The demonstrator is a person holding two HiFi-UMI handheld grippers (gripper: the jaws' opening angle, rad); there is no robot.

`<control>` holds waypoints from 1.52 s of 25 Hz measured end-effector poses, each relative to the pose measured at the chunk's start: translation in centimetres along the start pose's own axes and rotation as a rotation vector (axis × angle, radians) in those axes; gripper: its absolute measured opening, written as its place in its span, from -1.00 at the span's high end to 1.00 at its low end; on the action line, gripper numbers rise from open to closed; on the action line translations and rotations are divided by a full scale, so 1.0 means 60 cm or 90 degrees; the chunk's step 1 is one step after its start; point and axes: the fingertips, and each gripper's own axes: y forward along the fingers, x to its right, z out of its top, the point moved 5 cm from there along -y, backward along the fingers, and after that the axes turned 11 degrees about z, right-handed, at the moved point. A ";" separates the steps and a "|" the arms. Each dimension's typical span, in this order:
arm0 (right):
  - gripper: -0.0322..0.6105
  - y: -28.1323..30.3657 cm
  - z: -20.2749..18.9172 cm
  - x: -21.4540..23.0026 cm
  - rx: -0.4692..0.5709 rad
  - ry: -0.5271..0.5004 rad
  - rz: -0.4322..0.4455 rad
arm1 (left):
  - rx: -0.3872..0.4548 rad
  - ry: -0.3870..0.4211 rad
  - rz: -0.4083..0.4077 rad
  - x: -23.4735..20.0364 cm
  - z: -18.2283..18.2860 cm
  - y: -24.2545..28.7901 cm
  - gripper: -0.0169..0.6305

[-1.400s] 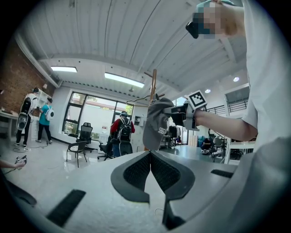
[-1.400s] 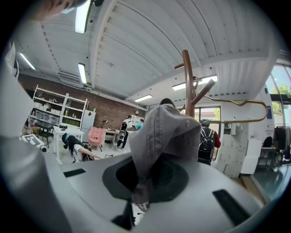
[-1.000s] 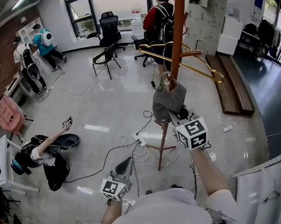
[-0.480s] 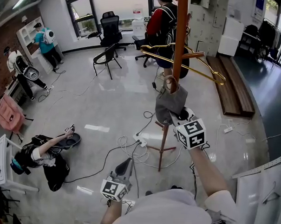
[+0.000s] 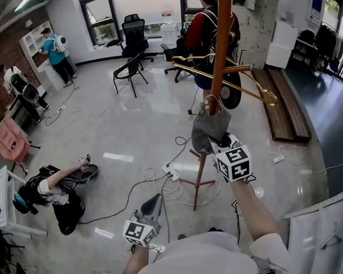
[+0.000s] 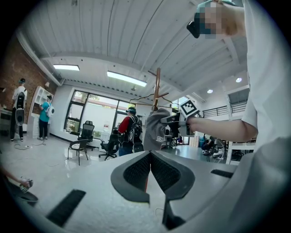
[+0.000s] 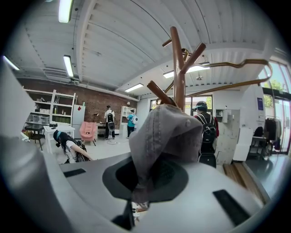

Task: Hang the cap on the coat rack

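Note:
The grey cap (image 5: 210,127) hangs against the brown wooden coat rack (image 5: 221,50), its crown up by a lower peg whose tip shows just above it. My right gripper (image 5: 212,143) is shut on the cap's lower edge. In the right gripper view the cap (image 7: 166,136) fills the middle, with fabric pinched in the right gripper (image 7: 142,191) and the coat rack (image 7: 178,77) rising behind it. My left gripper (image 5: 154,200) is held low and away from the rack, shut and empty. The left gripper (image 6: 150,168) view also shows the cap (image 6: 154,132) from a distance.
Gold hangers (image 5: 242,85) stick out from the rack above the cap. Cables (image 5: 164,181) lie round the rack's base. A person with a backpack (image 5: 219,28) stands behind the rack, another crouches on the floor (image 5: 55,194). Chairs (image 5: 129,69) stand further back.
My right gripper has sunk a little with the cap, closer to the pole. The person with the backpack has walked right behind the rack. The left gripper has stayed put.

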 end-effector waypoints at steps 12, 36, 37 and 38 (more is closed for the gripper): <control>0.84 0.014 -0.011 0.008 -0.003 0.000 -0.004 | -0.002 0.000 -0.008 -0.004 0.000 0.018 0.91; 0.84 0.012 -0.010 -0.004 0.005 0.006 -0.018 | 0.002 0.001 -0.017 -0.006 0.004 0.011 0.91; 0.84 0.011 -0.010 -0.003 0.006 0.005 -0.018 | 0.002 0.000 -0.016 -0.005 0.004 0.010 0.91; 0.84 0.010 -0.009 -0.003 0.006 0.003 -0.018 | 0.003 0.000 -0.015 -0.004 0.005 0.010 0.91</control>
